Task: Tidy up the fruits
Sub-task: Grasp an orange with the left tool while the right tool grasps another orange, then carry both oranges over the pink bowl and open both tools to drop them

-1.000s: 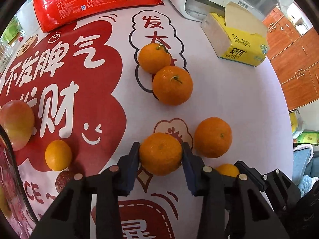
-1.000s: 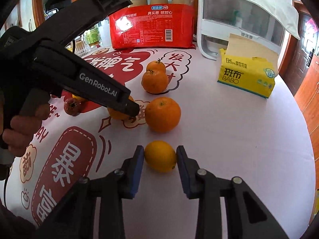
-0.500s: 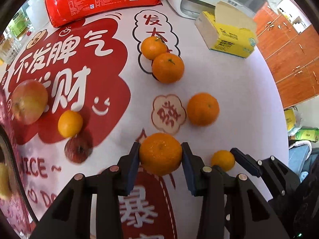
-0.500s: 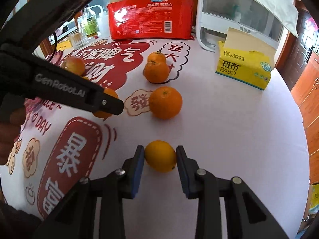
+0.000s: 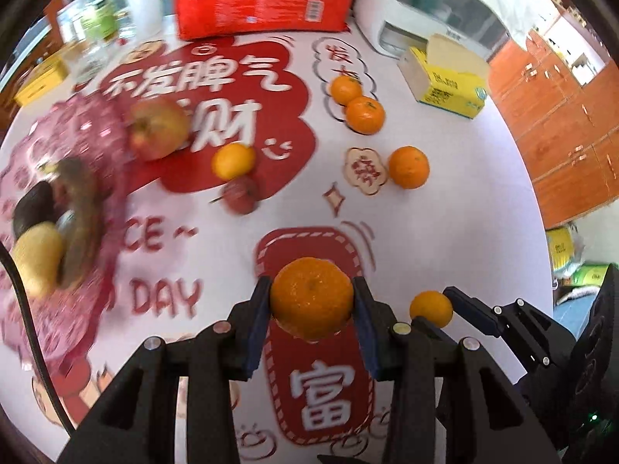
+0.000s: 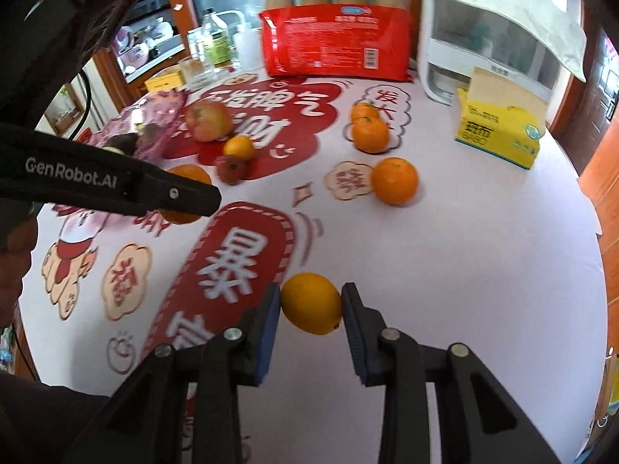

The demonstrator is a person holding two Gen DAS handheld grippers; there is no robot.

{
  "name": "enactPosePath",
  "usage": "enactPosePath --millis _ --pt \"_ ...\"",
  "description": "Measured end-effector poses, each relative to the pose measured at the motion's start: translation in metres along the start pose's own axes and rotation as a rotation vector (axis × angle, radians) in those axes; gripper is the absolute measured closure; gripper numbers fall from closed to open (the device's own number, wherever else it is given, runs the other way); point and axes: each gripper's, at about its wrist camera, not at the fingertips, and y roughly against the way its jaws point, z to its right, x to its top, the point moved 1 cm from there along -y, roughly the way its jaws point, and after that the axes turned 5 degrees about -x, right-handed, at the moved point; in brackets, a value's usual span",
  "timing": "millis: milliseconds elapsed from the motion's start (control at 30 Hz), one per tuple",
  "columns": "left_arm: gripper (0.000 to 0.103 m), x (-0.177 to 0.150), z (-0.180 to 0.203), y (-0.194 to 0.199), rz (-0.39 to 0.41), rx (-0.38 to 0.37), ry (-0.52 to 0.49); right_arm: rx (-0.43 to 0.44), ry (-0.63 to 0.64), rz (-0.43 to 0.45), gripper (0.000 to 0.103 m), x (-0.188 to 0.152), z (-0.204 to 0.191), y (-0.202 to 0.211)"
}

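My left gripper (image 5: 312, 303) is shut on an orange mandarin (image 5: 312, 297) and holds it above the tablecloth. My right gripper (image 6: 311, 305) is shut on a small yellow-orange citrus (image 6: 312, 303), lifted off the cloth; it also shows in the left wrist view (image 5: 431, 308). Left on the cloth are one mandarin (image 6: 395, 180), a touching pair of mandarins (image 6: 369, 134), a small yellow citrus (image 6: 239, 148), a small red fruit (image 6: 231, 169) and an apple (image 6: 209, 120). A pink fruit tray (image 5: 58, 208) at the left holds a yellow and a dark fruit.
A red snack pack (image 6: 336, 46), a white appliance (image 6: 491, 34) and a yellow tissue box (image 6: 499, 133) stand along the back. Bottles and a glass (image 6: 205, 54) stand at the back left. The table edge curves round on the right.
Both grippers have pulled back toward the near side and risen, each carrying its fruit. The left one has swung left, bringing the pink tray into view.
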Motion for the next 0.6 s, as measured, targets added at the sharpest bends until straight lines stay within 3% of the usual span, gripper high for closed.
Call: enactPosePath --millis 233,600 --pt "0.064 -0.036 -0.043 0.035 0.046 0.002 0.093 0.054 0.043 0.003 0.070 -0.006 -0.047 0.015" --pt "0.064 -0.089 -0.117 0.071 0.047 0.029 0.180 0.105 0.117 0.001 0.070 -0.009 -0.132 0.025"
